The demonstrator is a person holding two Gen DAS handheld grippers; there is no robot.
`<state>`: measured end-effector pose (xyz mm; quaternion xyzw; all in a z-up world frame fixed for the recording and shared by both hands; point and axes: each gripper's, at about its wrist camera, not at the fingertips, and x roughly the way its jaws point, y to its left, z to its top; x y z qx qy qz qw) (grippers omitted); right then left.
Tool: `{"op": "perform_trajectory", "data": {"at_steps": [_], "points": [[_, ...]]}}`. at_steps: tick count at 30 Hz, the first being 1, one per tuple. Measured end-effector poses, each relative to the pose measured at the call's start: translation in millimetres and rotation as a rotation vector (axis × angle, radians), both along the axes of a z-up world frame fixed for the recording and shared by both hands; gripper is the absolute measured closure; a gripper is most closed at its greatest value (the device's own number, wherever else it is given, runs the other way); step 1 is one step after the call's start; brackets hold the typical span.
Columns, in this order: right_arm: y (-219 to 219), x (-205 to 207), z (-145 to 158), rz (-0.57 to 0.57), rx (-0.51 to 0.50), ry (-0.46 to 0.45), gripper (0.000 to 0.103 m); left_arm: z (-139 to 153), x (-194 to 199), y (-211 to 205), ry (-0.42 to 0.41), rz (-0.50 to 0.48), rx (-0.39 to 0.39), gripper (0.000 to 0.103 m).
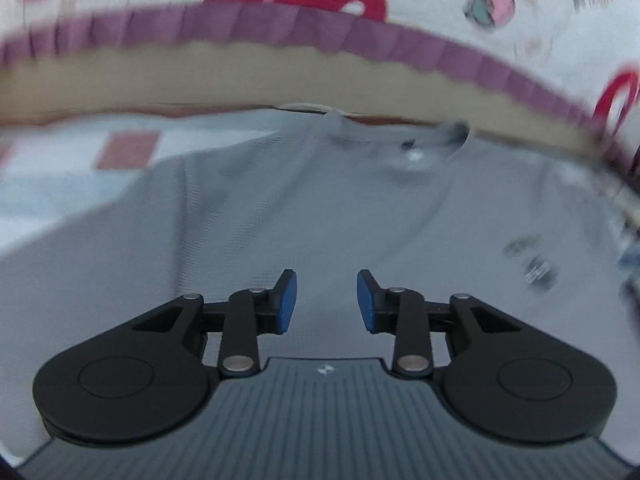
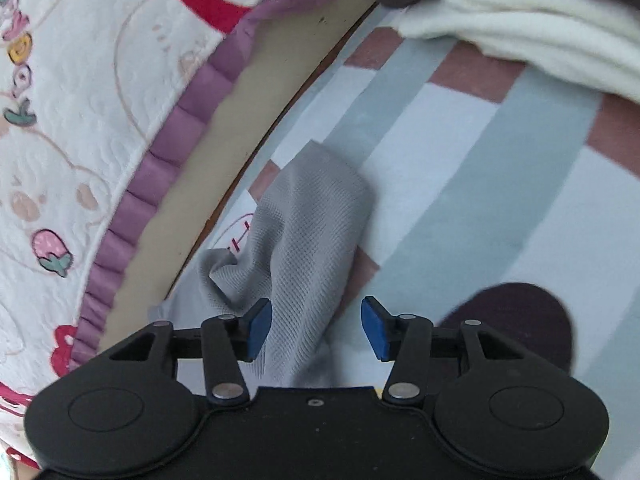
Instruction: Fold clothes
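Your left tool part open over grey shirt, right tool wider, sleeve loose between pads, nothing gripped

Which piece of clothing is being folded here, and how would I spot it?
Look at the checked rug beside the bed's purple frill. The grey shirt lies spread on it. It is plain grey knit, unlike the folded cream cloth farther along the rug.

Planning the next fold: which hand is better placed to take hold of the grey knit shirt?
Right, probably: the grey knit shirt's sleeve already lies between its open tongs. The left tongs hover open over flat cloth.
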<state>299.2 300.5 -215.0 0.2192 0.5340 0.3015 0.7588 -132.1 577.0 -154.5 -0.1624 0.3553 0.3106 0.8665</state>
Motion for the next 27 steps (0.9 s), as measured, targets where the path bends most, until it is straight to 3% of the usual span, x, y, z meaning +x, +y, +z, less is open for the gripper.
{"op": "perform_trajectory", "data": {"at_steps": [2,3,5,6,7,11,13,15,16,19,23,27], "points": [[10,-2,3,0.005,-0.038,-0.033,0.043,1,-3,-17,-0.002,-0.056,0.035,0.07],[17,-4,5,0.013,-0.048,-0.076,0.039,-1,-6,-19,-0.021,-0.09,0.009,0.069],[33,-10,6,0.072,-0.058,-0.164,0.042,-7,-13,-11,-0.04,-0.089,-0.055,0.069],[42,-13,7,0.126,-0.064,-0.206,0.074,-10,-18,-6,-0.041,-0.069,-0.081,0.069],[54,-19,10,0.188,-0.095,-0.254,0.097,-12,-23,-2,-0.045,-0.059,-0.095,0.07],[50,-66,55,0.166,-0.214,-0.636,0.098,-16,-46,9,-0.021,0.008,-0.097,0.07],[44,-70,52,0.165,-0.363,-0.68,0.098,-19,-53,16,-0.005,0.049,-0.096,0.07],[37,-61,42,0.14,-0.449,-0.627,0.097,-21,-60,23,0.011,0.09,-0.095,0.072],[28,-54,38,0.103,-0.44,-0.574,0.095,-22,-63,25,0.004,0.096,-0.101,0.072],[-1,-36,26,-0.043,-0.293,-0.395,0.08,-22,-63,27,0.011,0.091,-0.09,0.072],[-25,-18,10,-0.155,-0.137,-0.19,0.059,-24,-50,22,0.098,0.105,0.025,0.071],[-21,-2,4,-0.176,-0.037,-0.183,0.039,-21,-58,32,0.042,0.142,-0.03,0.071]]}}
